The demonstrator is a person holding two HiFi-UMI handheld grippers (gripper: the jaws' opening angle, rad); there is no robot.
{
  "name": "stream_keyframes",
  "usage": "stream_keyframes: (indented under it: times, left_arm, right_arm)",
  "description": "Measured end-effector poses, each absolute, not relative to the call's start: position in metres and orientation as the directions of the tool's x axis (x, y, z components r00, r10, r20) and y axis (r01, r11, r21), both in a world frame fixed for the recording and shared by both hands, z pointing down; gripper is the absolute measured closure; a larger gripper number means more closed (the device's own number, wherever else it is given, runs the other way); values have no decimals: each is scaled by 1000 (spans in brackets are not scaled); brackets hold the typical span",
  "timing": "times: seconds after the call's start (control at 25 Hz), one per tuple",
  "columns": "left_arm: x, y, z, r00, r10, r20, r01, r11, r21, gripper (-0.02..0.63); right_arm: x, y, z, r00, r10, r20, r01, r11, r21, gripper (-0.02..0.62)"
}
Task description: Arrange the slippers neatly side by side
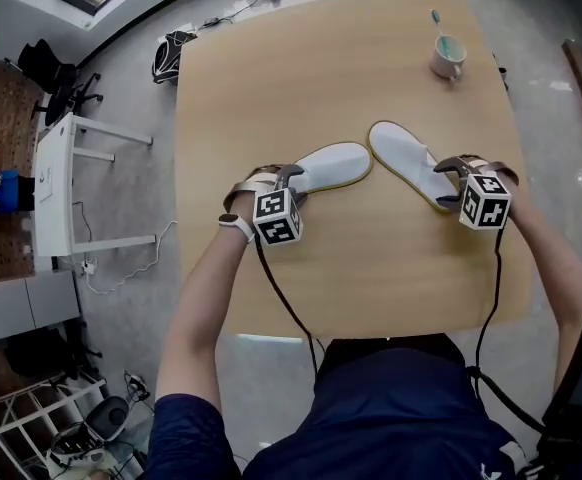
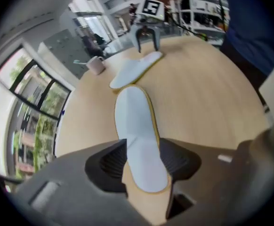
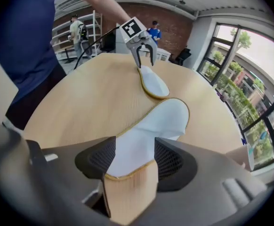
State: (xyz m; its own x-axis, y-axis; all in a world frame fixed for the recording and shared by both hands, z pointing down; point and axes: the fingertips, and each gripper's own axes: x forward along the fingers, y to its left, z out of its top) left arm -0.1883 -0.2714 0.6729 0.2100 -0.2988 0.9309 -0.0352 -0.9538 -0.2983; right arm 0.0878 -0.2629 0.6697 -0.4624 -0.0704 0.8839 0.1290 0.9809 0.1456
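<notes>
Two white slippers with yellow trim lie on the wooden table point(image 1: 351, 278) in a V, their toes almost meeting. The heel of the left slipper point(image 1: 333, 164) point(image 2: 136, 126) lies between the jaws of my left gripper point(image 1: 293, 180) point(image 2: 143, 161), which points steeply down and is open. Its pads point(image 2: 109, 163) stand close beside the heel's sides. My right gripper point(image 1: 449, 183) point(image 3: 130, 161) is open in the same way over the heel of the right slipper point(image 1: 403, 158) point(image 3: 146, 135). Each gripper also shows far off in the other gripper's view.
A white mug point(image 1: 448, 58) point(image 2: 95, 65) with a toothbrush in it stands near the table's far right corner. The table's front edge is just below the grippers in the head view, against the person's body. White desks and chairs stand on the floor at the left.
</notes>
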Motion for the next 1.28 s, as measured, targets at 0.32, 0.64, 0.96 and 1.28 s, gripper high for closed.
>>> stream_keyframes:
  times: [0.32, 0.64, 0.96, 1.28]
  left_arm:
    - [-228, -276, 704, -63, -137, 989, 469, -878, -92, 299]
    - [-227, -253, 704, -21, 80, 997, 113, -990, 82, 347]
    - [-231, -245, 691, 158, 64, 985, -171, -981, 91, 311]
    - [-232, -246, 693, 273, 12, 962, -467, -872, 143, 257]
  right_arm:
    - [95, -270, 688, -338, 30, 941, 273, 960, 67, 316]
    - [83, -260, 692, -458, 61, 887, -8, 997, -73, 324]
    - [80, -264, 679, -586, -119, 801, -325, 941, -98, 227]
    - [86, -272, 694, -554, -255, 792, -611, 771, -179, 215]
